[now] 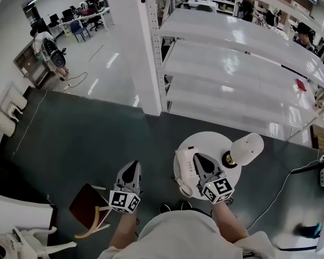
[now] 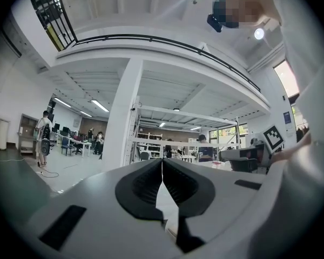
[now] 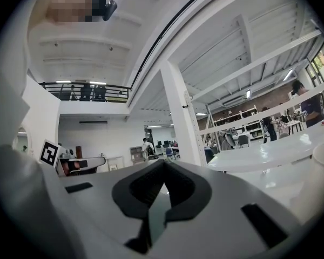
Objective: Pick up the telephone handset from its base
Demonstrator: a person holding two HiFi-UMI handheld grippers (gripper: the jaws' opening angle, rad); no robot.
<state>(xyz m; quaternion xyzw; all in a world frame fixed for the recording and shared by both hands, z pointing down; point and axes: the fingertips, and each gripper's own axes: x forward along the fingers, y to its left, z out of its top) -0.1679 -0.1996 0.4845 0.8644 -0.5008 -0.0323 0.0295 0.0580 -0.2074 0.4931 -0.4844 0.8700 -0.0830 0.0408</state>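
White plastic telephone (image 1: 187, 163) sits on the left part of a small round table (image 1: 210, 140). Its handset (image 1: 180, 162) lies in place on the base, and a coiled cord (image 1: 182, 188) curls at the table's near edge. A lamp (image 1: 247, 148) with a white shade stands on the right part of the same table, tilted towards its right rim.

The right gripper (image 1: 196, 157) is held over the table, in line with the gap between the telephone and the lamp, and its dark tips overlap the telephone's right side in the head view. Whether it touches the telephone cannot be told from there. In the right gripper view its jaws (image 3: 162, 167) are pressed together tip to tip with nothing between them, and they point level out over the room.

The left gripper (image 1: 132, 165) is off the table, to its left and well apart from it, over the dark grey floor (image 1: 86, 139). In the left gripper view its jaws (image 2: 162, 163) are likewise closed, with only a thin seam between the black pads, and they hold nothing.

Further left of the table, and nearer to the person, stands a chair (image 1: 86, 204) with a brown seat and pale wooden legs. Beyond the table rises a white shelving rack (image 1: 232, 53), and a white pillar (image 1: 134, 42) stands at the rack's left end.
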